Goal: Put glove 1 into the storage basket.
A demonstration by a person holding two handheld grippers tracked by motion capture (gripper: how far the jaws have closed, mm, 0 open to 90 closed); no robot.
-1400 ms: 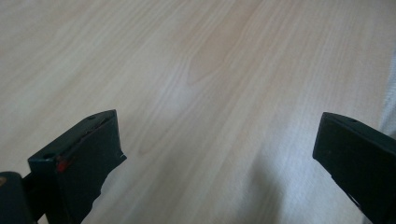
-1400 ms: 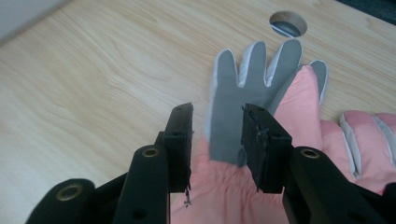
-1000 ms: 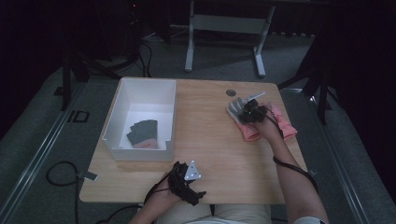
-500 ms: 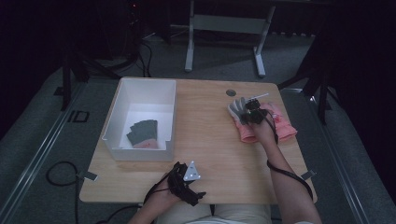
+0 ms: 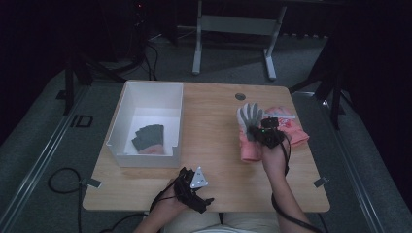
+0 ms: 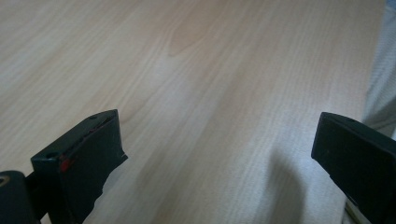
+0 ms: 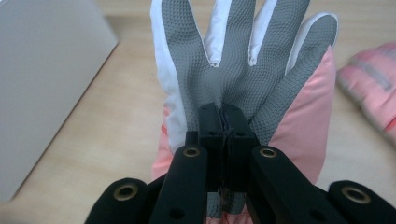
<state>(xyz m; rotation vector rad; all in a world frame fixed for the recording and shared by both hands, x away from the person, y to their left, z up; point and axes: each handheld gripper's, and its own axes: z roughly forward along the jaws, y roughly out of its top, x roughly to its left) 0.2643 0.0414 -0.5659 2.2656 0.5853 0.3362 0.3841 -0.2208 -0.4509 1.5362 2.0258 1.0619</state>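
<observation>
The right gripper [image 7: 223, 122] is clamped on the glove [image 7: 243, 70], whose long axis runs straight ahead of its fingertips. The white box [image 5: 150, 121] lies off to their left. The left gripper [image 5: 193, 190] rests with jaws apart, holding nothing.

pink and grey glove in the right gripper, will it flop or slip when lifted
The glove is padded fabric, so it will probably sag rather than stay stiff. The right gripper pinches only a fold of its textured grey palm, which likely resists slipping. It looks light for its size.

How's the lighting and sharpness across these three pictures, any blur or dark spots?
High view: dim, the room around the table nearly black, detail soft. Left gripper view: bright wood, its jaws soft at the edges, a faint shadow beside one. Right gripper view: evenly lit, the glove sharp, the white box blurred.
</observation>
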